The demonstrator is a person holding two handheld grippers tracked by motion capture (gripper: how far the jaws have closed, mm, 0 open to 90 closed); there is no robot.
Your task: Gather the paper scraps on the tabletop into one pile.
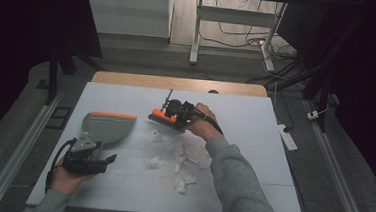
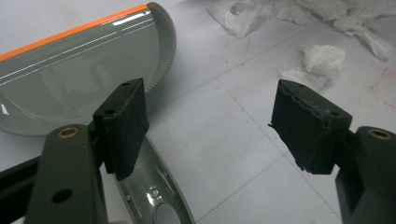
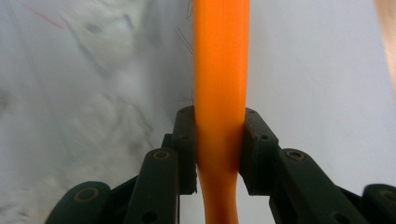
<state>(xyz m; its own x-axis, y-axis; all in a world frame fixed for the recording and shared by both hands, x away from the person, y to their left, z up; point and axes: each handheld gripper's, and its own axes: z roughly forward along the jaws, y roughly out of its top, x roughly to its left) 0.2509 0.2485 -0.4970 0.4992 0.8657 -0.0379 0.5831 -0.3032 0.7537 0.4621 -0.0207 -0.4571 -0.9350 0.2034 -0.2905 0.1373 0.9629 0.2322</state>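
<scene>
Presently: right claw [image 3: 219, 140] clamped on orange brush [image 1: 164, 118], centre frame; left claw [image 2: 210, 126] gaping, jaws astride the handle of the grey dustpan [image 1: 107, 126], lower left. Paper scraps [image 1: 187, 156] mid-desk [image 1: 255, 115]. Risk: unsecured dustpan skids when sweeping pushes scraps against it.

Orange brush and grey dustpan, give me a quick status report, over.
Right gripper shut on the orange brush, beyond the paper scraps. Left gripper open beside the dustpan handle, not gripping. Dustpan flat on the table; nothing blocking.
</scene>
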